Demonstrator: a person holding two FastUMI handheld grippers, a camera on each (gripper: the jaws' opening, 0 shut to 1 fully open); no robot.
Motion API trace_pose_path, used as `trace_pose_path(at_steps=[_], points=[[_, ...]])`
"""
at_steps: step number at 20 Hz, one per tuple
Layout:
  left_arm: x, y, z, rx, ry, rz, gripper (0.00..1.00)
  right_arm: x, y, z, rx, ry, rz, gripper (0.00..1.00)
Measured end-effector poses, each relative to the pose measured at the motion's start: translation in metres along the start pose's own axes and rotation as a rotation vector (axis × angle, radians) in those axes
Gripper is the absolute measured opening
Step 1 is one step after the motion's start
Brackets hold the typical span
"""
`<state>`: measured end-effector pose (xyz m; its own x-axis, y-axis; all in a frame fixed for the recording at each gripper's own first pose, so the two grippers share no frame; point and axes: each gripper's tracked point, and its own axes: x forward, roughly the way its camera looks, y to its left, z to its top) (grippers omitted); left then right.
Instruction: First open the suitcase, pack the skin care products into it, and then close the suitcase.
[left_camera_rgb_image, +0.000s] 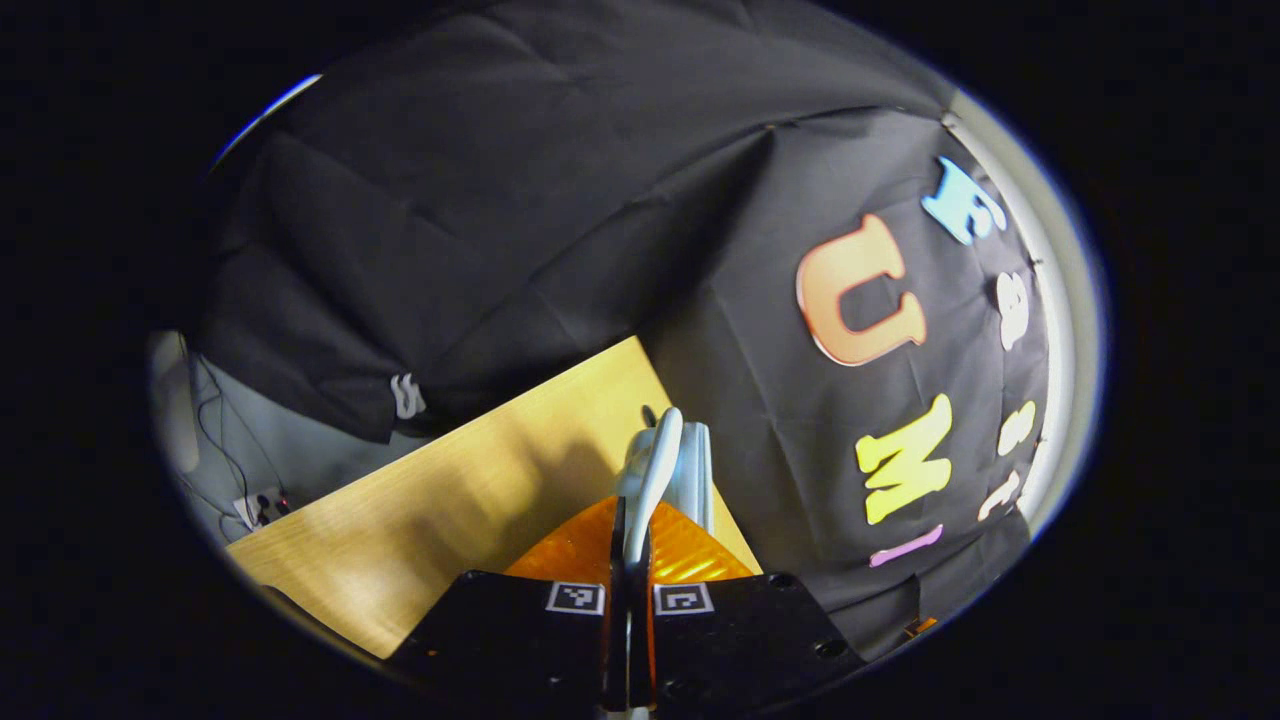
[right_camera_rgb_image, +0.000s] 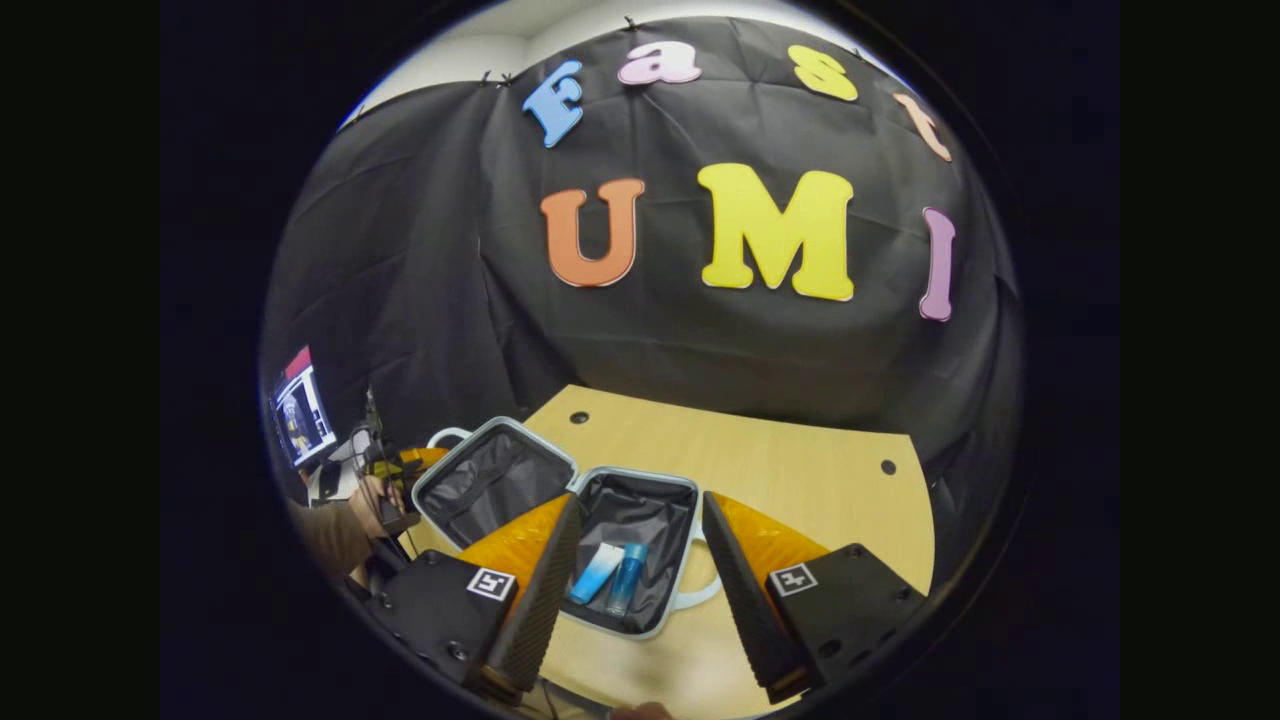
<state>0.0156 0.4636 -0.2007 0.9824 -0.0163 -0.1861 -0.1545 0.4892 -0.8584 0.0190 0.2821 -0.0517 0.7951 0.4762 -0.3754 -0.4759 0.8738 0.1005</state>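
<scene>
**Suitcase lid handle pinched by the left gripper, right gripper released above the open case**

In the left gripper view, the left gripper (left_camera_rgb_image: 630, 540) is seen with its two orange ribbed fingers (left_camera_rgb_image: 690, 545) pressed almost together. Between them a thin, smooth, pale blue-white handle (left_camera_rgb_image: 655, 465) is clamped; it is curved and stands up beyond the fingertips. Behind it a light wooden table (left_camera_rgb_image: 450, 500) with a visible grain is shown, and the black creased cloth of the booth wall (left_camera_rgb_image: 500, 220) is hung above.

In the right gripper view, the right gripper (right_camera_rgb_image: 640, 530) is held with its jaws wide apart and nothing between them. Its fingers (right_camera_rgb_image: 530, 545) are wedge-shaped, orange on the outside, with dark ribbed pads on the inner side. The suitcase (right_camera_rgb_image: 560, 485) is laid open on the table, between and beyond the two fingers. It is a small hard-shell case with rounded corners, a pale rim and a black fabric lining. Its lid (right_camera_rgb_image: 490, 480) is tilted upward at the left. In the lower half, two skin care products are laid side by side, touching: a white tube (right_camera_rgb_image: 597, 572) fading to blue and a shiny blue bottle (right_camera_rgb_image: 626, 578). A pale loop handle (right_camera_rgb_image: 705, 595) is attached at the near edge of the case, just beside the right-hand finger. At the far left, a person's hand (right_camera_rgb_image: 372, 497) and sleeve (right_camera_rgb_image: 330, 535) are seen near the lid.
</scene>
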Motion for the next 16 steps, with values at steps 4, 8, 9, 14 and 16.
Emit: trace_pose_path(at_steps=[4,8,9,14,16], points=[[-0.017,-0.076,-0.001,0.128,-0.031,-0.042,0.04,-0.015,-0.018,0.008,0.026,-0.042,0.013,0.74],[-0.024,-0.153,-0.037,0.336,-0.033,-0.075,0.04,-0.034,-0.047,0.01,0.057,-0.072,0.021,0.72],[-0.027,-0.169,-0.048,0.371,-0.029,-0.083,0.04,-0.041,-0.056,0.011,0.065,-0.081,0.022,0.74],[-0.023,-0.228,-0.109,0.483,-0.016,-0.098,0.04,-0.072,-0.107,0.003,0.075,-0.101,0.015,0.76],[-0.027,-0.24,-0.134,0.531,-0.016,-0.094,0.04,-0.085,-0.129,-0.004,0.071,-0.105,0.01,0.75]])
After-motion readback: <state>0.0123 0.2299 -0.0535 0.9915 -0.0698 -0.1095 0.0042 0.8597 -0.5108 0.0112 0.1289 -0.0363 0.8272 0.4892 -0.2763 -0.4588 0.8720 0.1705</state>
